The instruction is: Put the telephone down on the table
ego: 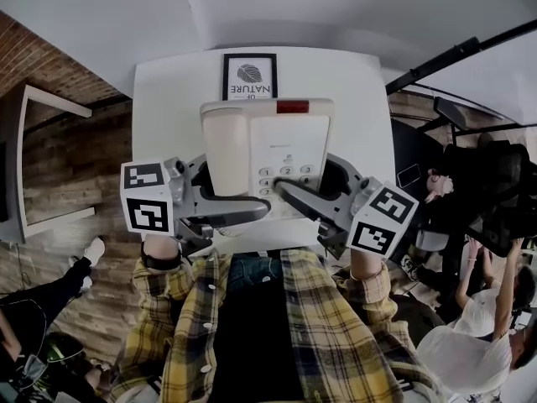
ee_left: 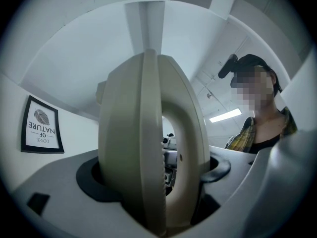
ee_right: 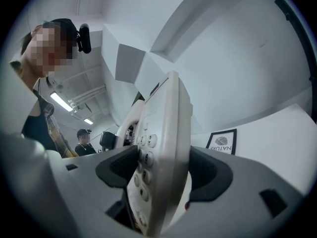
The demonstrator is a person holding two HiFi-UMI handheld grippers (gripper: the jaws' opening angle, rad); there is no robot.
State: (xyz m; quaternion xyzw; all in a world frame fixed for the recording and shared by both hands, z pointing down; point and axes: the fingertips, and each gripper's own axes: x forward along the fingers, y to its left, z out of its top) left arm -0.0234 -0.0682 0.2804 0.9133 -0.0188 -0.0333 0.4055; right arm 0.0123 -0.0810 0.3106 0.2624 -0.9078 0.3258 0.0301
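Observation:
A cream desk telephone (ego: pixel 267 154) with its handset on the left and a keypad hangs above the white table (ego: pixel 168 91), held between both grippers. My left gripper (ego: pixel 252 212) is shut on the handset side of the telephone (ee_left: pixel 148 148), whose edge fills the left gripper view. My right gripper (ego: pixel 289 196) is shut on the keypad side of the telephone (ee_right: pixel 161 157), gripped on edge between the dark pads (ee_right: pixel 210 175). The phone's underside is hidden.
A framed black-and-white picture (ego: pixel 249 75) reading NATURE lies at the table's far edge, behind the phone. A wooden bench (ego: pixel 33 158) stands to the left. People and chairs crowd the right side (ego: pixel 470 250).

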